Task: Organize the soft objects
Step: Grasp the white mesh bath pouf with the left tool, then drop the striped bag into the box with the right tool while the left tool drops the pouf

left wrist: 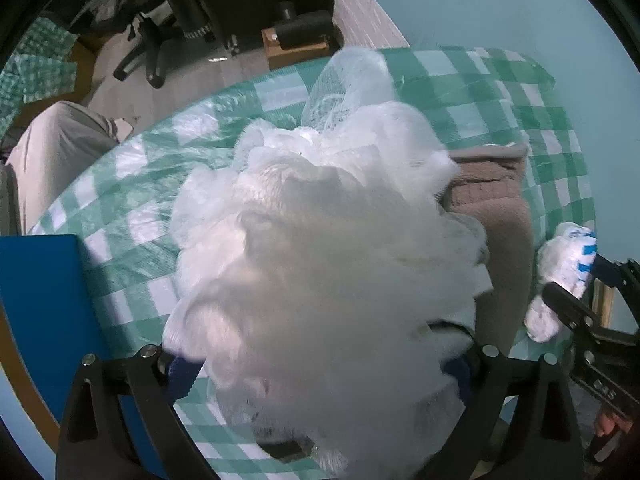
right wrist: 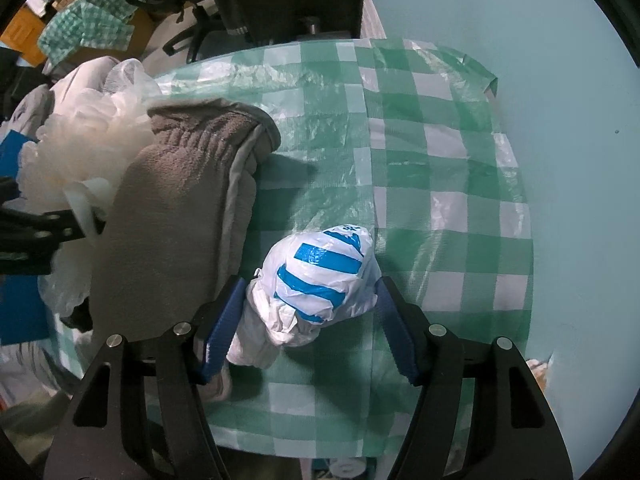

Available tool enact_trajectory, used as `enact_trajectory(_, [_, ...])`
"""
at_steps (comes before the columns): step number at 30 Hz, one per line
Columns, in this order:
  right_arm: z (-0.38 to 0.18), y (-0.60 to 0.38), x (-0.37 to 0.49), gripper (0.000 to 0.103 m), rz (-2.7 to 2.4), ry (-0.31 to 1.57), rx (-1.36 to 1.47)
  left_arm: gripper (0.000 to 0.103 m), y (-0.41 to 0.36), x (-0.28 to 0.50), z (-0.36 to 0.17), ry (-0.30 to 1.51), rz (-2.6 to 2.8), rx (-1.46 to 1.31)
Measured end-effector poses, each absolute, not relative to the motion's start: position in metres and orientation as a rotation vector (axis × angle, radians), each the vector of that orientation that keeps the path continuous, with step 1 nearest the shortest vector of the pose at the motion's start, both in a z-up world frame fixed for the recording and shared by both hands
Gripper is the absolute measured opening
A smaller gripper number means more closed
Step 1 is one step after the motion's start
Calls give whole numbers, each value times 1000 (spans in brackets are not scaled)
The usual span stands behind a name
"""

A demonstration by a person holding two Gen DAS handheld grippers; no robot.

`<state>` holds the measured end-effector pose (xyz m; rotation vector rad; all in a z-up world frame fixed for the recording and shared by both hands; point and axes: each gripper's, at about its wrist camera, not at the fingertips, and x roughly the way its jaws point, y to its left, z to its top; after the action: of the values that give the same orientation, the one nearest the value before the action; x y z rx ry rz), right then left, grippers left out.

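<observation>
A big white mesh bath pouf [left wrist: 320, 240] fills the left wrist view. It lies between the wide-set fingers of my left gripper [left wrist: 320, 360], and its fluff hides most of the blue pads. The right wrist view shows the pouf [right wrist: 80, 148] left of a folded grey-brown towel [right wrist: 180, 208]. Right of that towel [left wrist: 500, 208] sits a knotted white plastic bag with blue stripes [right wrist: 320, 264]. My right gripper [right wrist: 310, 292] is shut on the bag, a blue pad pressing each side. In the left wrist view the bag [left wrist: 560, 276] and right gripper [left wrist: 580, 320] appear at the right edge.
A green-and-white checked cloth [right wrist: 420, 160] covers the table, which stands against a pale blue wall. A blue box [left wrist: 36, 280] is at the table's left. Beyond the table are an office chair [left wrist: 148, 40], a wooden box [left wrist: 296, 44] and a person's leg [left wrist: 52, 152].
</observation>
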<state>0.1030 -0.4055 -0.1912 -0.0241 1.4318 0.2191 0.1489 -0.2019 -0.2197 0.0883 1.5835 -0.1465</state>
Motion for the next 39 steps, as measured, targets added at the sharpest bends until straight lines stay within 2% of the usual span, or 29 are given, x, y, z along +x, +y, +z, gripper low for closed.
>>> enact_trajectory(7, [-185,-399,100,67,238,1411,-29,99,-199,156,-242,1633,-186,35])
enact_trajectory(12, [-183,-395,98,67,244,1397,-33,74,-198,148,-239,1610,-223,12])
enact_trajectory(18, [-176,-387,94,67,249,1377,-40,60,-196,133,-220,1556,-229,52])
enact_trajectory(39, [-130,-350,84,67,328,1306,-95,58,-130,80,-140,1372,-170,35])
